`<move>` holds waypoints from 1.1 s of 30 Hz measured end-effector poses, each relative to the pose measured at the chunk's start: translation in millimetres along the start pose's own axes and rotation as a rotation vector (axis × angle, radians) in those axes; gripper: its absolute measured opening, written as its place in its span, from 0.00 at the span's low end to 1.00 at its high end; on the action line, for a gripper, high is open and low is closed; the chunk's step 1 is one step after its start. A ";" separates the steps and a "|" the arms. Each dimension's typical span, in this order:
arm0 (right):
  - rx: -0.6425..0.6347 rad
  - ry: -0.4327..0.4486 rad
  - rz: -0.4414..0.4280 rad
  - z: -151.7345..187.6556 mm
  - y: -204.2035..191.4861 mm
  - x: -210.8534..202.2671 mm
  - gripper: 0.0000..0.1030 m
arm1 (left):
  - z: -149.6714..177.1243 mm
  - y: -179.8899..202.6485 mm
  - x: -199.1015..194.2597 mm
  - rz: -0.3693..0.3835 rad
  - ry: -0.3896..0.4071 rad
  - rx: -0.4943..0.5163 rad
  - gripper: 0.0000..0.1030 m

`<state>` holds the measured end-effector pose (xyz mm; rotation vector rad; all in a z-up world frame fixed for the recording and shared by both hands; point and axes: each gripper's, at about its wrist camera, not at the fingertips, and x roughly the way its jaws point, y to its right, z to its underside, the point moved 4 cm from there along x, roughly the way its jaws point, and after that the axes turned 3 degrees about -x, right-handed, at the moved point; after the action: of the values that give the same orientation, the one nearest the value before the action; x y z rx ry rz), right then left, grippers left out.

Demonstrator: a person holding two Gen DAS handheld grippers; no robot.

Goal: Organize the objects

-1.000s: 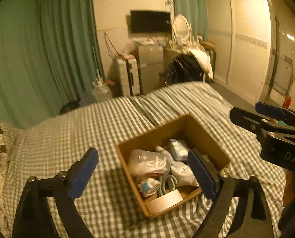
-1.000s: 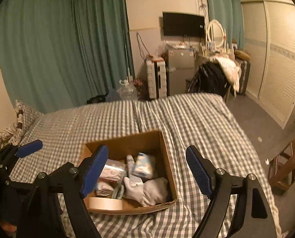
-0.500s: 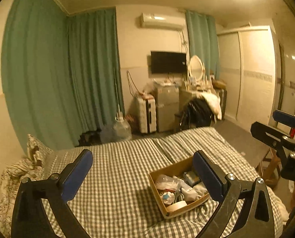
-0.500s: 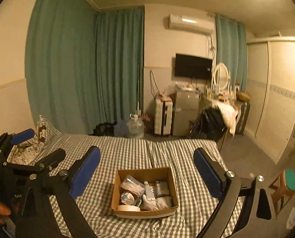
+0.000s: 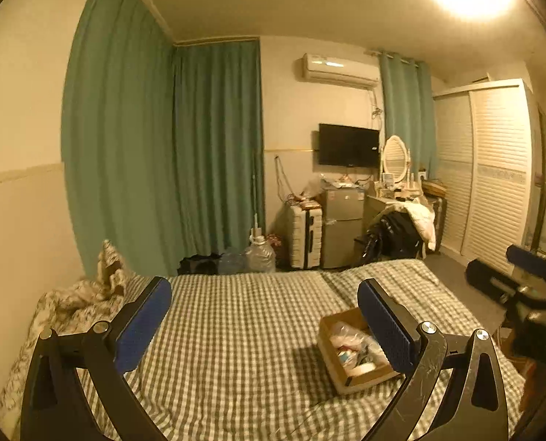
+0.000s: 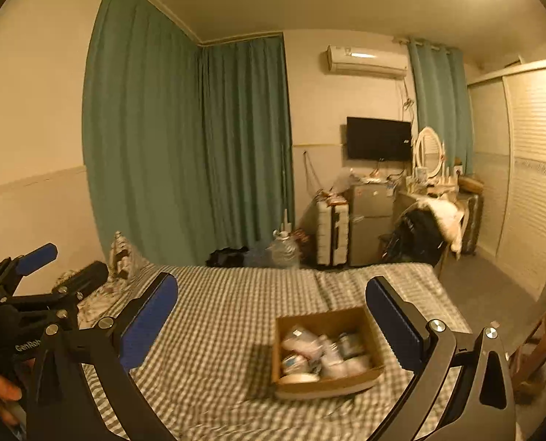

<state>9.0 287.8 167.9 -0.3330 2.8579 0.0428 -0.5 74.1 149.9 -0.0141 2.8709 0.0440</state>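
Box: the cardboard box sits on the checked bed, at about 5 o'clock in both views.
Inside: small soft packets and a tape roll; they look light and squashy.
Left tool: wide open, holding nothing.
Right tool: wide open, holding nothing.
Where to hold: pinch one packet gently, or grip the stiff box wall.

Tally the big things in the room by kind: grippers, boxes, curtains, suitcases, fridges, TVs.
Grippers: 2, left gripper and right gripper, both open and empty.
Boxes: 1, cardboard box on the bed.
Curtains: 2, wide curtain and narrow curtain.
Suitcases: 1, suitcase.
Fridges: 1, fridge.
TVs: 1, TV.
Total: 8.
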 end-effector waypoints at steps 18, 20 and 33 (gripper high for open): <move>-0.147 -0.113 0.046 120.1 -35.0 116.8 1.00 | 111.8 -72.0 57.8 -0.228 -0.077 -0.089 1.00; -0.134 -0.115 0.029 123.9 -34.0 122.3 1.00 | 119.4 -78.2 62.2 -0.235 -0.077 -0.102 1.00; -0.078 -0.110 0.035 121.9 -27.4 120.4 1.00 | 121.3 -66.2 65.4 -0.218 -0.107 -0.060 1.00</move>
<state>-66.5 241.6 18.8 -0.2874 2.7582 0.1740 -30.2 11.3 13.7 -0.3258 2.7425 0.0851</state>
